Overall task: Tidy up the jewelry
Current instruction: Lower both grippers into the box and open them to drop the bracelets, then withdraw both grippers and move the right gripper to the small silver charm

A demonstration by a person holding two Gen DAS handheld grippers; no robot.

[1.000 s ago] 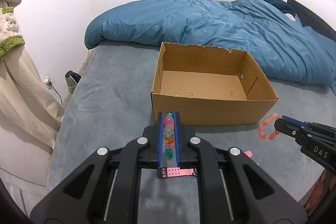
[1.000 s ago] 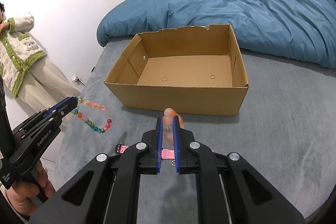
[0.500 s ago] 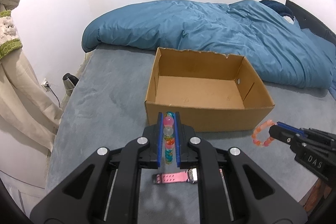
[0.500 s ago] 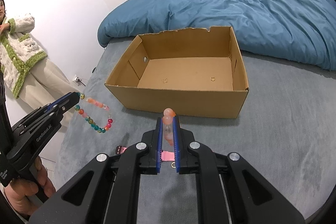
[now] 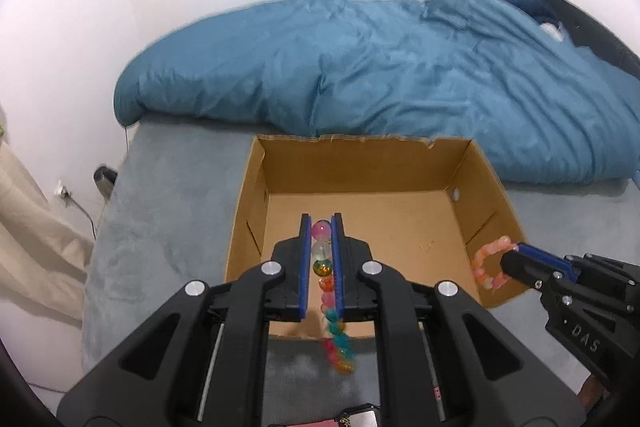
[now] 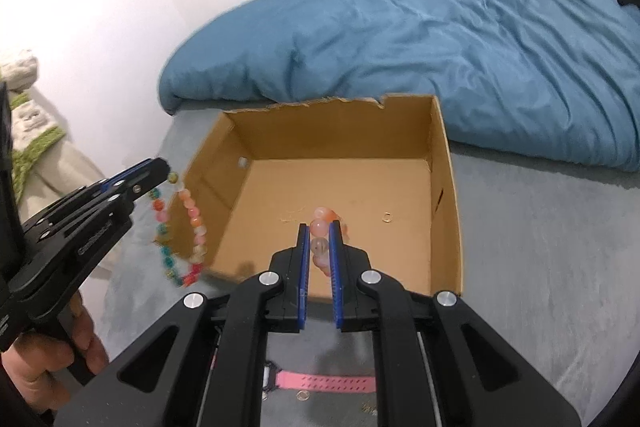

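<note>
1. You are carrying both bracelets to the cardboard box (image 6: 446,203).
2. Left claw (image 5: 320,227) is clamping the multicolour bead bracelet (image 5: 338,347), dangling at the box's near-left wall.
3. Right claw (image 6: 319,233) is pinching the orange bead bracelet (image 6: 326,215) over the box floor.
4. Next, likely: bring the left strand fully over the box floor, then part the jaws.

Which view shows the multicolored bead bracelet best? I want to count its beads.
The right wrist view: the multicolored bead bracelet hangs as an open loop from the left tool. The left wrist view shows it edge-on between its own fingers, blurred below.
</note>
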